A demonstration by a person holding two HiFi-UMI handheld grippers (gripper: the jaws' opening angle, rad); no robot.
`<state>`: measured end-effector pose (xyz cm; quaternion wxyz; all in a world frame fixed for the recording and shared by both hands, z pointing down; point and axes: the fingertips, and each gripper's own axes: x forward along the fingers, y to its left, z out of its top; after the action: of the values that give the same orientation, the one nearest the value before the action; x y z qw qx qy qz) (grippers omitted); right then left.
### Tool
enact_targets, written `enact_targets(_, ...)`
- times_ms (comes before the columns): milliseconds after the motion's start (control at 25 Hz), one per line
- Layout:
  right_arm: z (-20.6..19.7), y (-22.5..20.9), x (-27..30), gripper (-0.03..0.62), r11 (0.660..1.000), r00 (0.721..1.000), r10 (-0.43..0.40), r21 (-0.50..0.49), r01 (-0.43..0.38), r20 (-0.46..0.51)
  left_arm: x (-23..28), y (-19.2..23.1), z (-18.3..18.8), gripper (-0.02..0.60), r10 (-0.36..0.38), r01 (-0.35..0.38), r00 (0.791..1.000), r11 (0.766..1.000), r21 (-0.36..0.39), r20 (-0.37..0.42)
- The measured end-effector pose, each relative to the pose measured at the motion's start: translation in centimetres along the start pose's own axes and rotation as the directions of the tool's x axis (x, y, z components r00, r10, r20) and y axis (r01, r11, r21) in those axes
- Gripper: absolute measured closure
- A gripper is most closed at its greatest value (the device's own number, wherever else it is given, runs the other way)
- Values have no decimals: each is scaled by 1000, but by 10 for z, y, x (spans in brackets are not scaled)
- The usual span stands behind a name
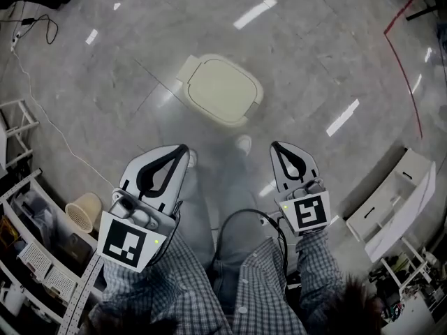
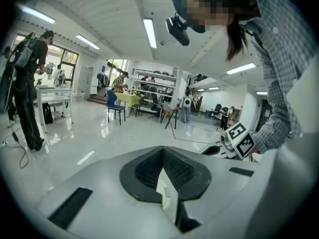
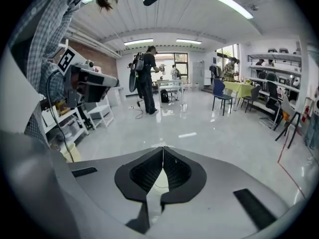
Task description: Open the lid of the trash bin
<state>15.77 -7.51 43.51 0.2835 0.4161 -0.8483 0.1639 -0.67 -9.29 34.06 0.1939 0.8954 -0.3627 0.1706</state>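
Nothing is done yet: the trash bin [image 1: 246, 117] lid [image 1: 222, 88] lies closed, the left gripper [image 1: 184, 147] and right gripper [image 1: 274, 146] held short of it, jaws together and empty.

A pale cream trash bin [image 1: 187, 72] with a matching cream lid [image 1: 223, 89] stands on a glossy grey, marble-veined floor [image 1: 140, 40]. The left gripper [image 1: 183, 149] and right gripper [image 1: 274, 146] have light grey shells with black ribbed pads. Each carries a cube [image 1: 129, 246] patterned with black-and-white squares. The person's sleeves [image 1: 318, 260] are blue-grey and white check. A thin red line [image 1: 403, 68] crosses the floor.
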Motion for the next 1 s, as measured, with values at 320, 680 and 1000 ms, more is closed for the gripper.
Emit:
enact_targets(320, -33, -17, 31, 576, 999, 999, 15, 51, -14, -30, 23, -2, -27, 577, -33, 34, 999, 999, 33, -34)
enact_targets(680, -75, -20, 77, 576, 996, 999, 29, 87, -25, -42, 55, -16, -59, 577, -81, 87, 994, 993, 75, -71)
enact_targets(1000, -112, -19, 116, 576, 997, 992, 73, 42, -69, -99, 75, -11, -86, 577, -117, 124, 989, 990, 72, -91)
